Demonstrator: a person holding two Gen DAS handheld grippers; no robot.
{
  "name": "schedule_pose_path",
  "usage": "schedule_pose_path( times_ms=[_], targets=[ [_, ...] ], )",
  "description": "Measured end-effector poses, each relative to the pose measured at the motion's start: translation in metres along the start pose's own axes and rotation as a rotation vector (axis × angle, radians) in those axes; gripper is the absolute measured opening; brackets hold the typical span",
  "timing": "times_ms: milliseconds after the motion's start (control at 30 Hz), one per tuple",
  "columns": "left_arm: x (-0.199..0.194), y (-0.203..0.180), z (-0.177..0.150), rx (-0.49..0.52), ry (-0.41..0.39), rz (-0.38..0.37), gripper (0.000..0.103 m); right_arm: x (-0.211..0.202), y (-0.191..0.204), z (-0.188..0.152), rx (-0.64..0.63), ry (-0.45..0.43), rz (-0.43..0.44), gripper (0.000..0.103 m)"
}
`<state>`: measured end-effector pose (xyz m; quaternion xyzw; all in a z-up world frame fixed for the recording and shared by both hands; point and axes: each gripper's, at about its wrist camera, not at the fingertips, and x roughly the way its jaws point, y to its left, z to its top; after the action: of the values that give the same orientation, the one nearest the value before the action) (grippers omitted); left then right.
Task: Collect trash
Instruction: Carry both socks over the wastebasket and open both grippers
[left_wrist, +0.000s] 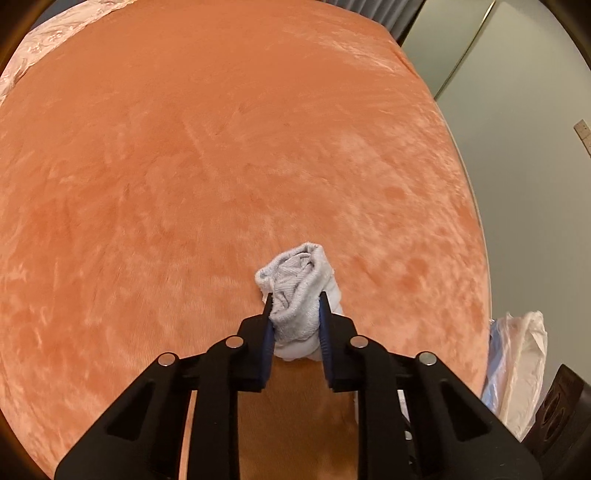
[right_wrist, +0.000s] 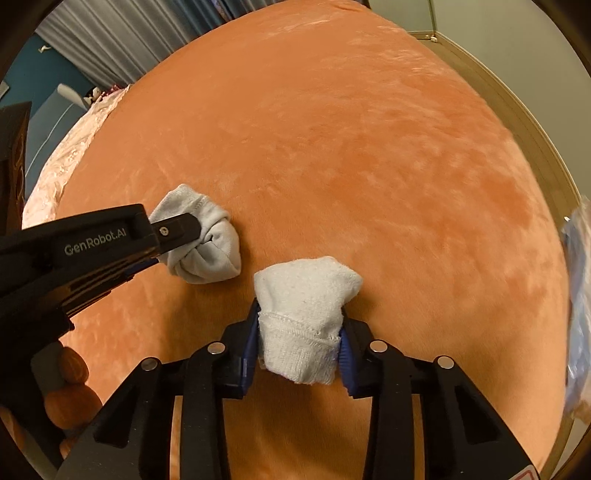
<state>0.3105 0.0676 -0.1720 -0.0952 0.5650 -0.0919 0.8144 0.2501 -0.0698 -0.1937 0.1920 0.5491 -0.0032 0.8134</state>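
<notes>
Orange bedspread (left_wrist: 258, 147): left gripper (left_wrist: 295, 314) clamps grey sock bundle (left_wrist: 295, 291), right gripper (right_wrist: 299, 332) clamps white bundle (right_wrist: 303, 306); bagging remains.

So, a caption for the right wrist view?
Right hand-held gripper clamps a white balled sock on the orange plush blanket.
</notes>
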Motion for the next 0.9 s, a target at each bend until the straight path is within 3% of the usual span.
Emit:
schedule_pose_path(
  times_ms=[267,667,900],
  targets=[
    [-0.056,-0.029,-0.025,0.039,-0.066,-0.025,0.019,-0.073,-0.026,-0.018,0.052,-0.109,0.003,0.034],
    [-0.152,-0.114,-0.071,0.180,-0.208,-0.080,0.020,-0.203,-0.073,-0.034,0.086,-0.339,-0.007,0.034],
    [-0.183,-0.169,-0.098,0.271,-0.255,-0.113,0.020,-0.259,-0.109,-0.049,0.108,-0.433,-0.026,0.034]
  ],
)
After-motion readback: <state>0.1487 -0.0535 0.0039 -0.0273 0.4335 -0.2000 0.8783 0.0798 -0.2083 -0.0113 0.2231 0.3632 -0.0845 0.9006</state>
